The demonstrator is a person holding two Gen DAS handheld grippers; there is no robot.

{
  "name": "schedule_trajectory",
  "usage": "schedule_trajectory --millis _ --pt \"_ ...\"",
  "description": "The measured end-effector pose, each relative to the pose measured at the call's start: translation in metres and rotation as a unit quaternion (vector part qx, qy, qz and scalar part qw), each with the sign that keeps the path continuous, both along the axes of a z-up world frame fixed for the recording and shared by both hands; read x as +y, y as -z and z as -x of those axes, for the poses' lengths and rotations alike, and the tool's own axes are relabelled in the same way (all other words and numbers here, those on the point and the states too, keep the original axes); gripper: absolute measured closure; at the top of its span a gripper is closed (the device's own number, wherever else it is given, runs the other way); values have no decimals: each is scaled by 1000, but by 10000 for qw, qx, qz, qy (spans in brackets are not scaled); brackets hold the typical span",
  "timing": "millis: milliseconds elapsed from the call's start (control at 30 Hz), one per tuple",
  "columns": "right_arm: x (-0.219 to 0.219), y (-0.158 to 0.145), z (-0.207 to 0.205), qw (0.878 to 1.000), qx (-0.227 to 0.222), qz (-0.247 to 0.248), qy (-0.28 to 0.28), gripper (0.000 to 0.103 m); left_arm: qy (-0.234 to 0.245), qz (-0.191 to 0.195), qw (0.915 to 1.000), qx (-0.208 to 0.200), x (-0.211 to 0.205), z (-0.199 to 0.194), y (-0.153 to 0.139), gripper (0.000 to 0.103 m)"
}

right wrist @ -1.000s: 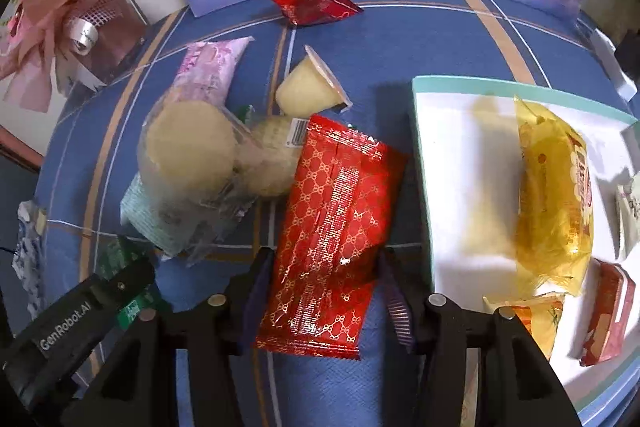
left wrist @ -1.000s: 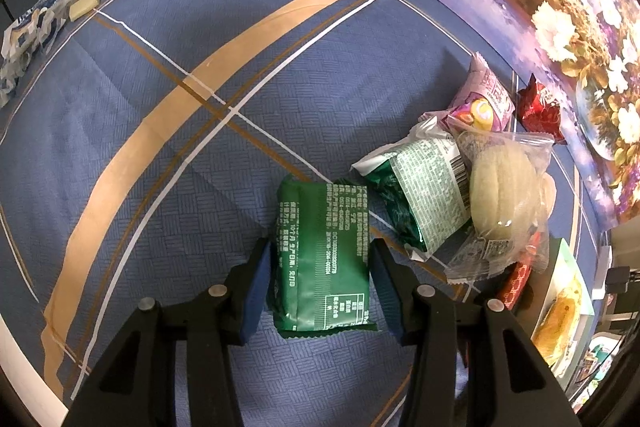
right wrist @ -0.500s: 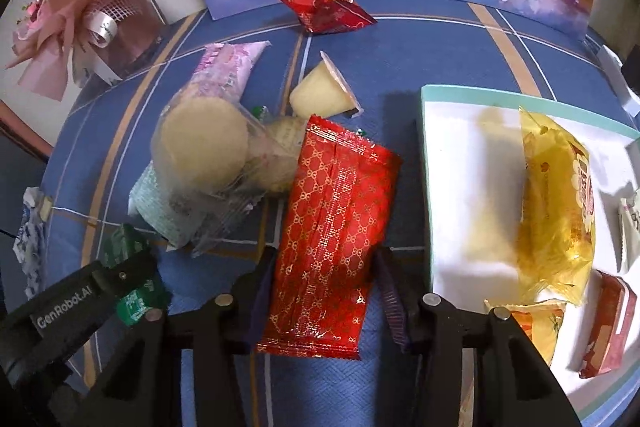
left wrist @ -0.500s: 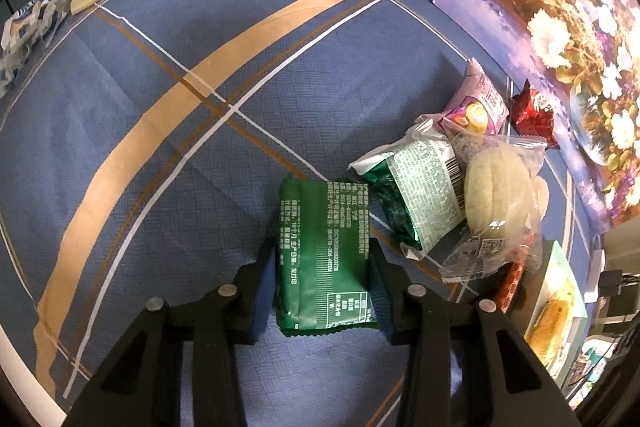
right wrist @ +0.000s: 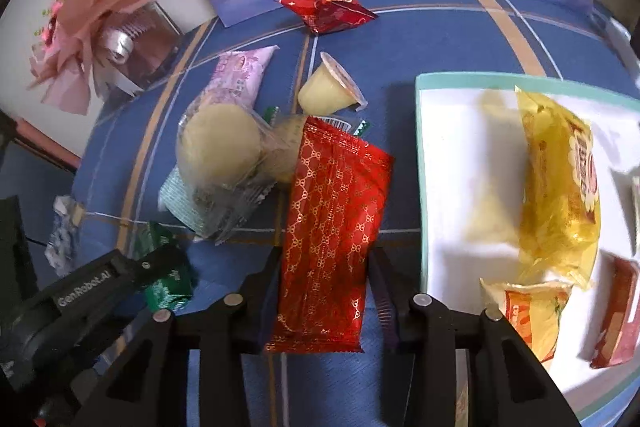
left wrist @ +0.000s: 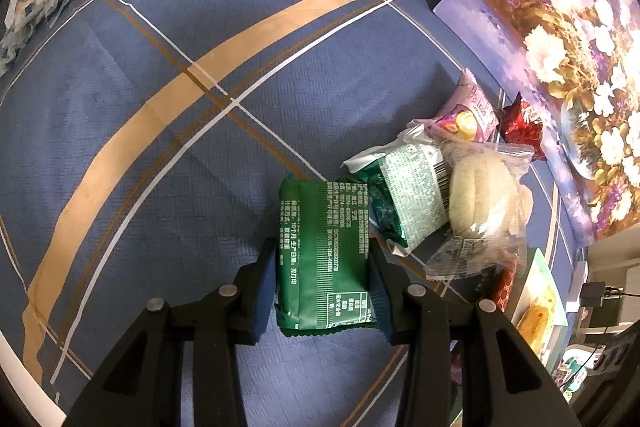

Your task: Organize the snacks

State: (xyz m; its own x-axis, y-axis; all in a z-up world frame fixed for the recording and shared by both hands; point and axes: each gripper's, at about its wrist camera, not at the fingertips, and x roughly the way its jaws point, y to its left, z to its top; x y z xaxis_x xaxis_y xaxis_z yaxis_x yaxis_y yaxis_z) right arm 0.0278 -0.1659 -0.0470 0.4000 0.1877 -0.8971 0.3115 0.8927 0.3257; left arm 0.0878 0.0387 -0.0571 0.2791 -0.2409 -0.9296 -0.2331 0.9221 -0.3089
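Left hand-held gripper point(left wrist: 323, 281) is clamped on the dark green snack packet point(left wrist: 325, 254), blue pads tight on both long edges, packet flat on the blue plaid tabletop point(left wrist: 168, 155). Just ahead to its right sits a pale green wrapper point(left wrist: 412, 195) and a clear bag of round cakes point(left wrist: 482, 199). Right hand-held gripper point(right wrist: 325, 269) is closing its jaws on the red gold-patterned packet point(right wrist: 334, 223), fingers at its sides. Beside it, right, the white tray point(right wrist: 464, 163) holds a yellow snack bag point(right wrist: 560, 187).
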Motion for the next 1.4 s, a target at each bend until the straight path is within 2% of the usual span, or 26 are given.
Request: schedule_trajectory --millis 133,267,600,967,1167,1400 --pt "-4 -7 4 9999 -77 -62 30 60 -2 45 9999 -105 4 2 -7 59" --pt "-10 -13 8 9992 -128 -373 104 60 9 31 9997 -254 6 7 -20 59" --pt "-9 -35 15 9987 -396 -329 26 60 161 46 9983 -566 -1 19 -42 59" --pt "-32 -46 29 9978 -507 -373 199 60 345 80 9974 -621 -23 22 -49 59" --pt "-67 -51 39 9962 -558 -407 526 60 820 150 9937 -747 -63 22 -61 59" --pt "-123 -55 54 9911 -643 -387 1103 60 1784 163 9801 -852 -137 24 -68 59"
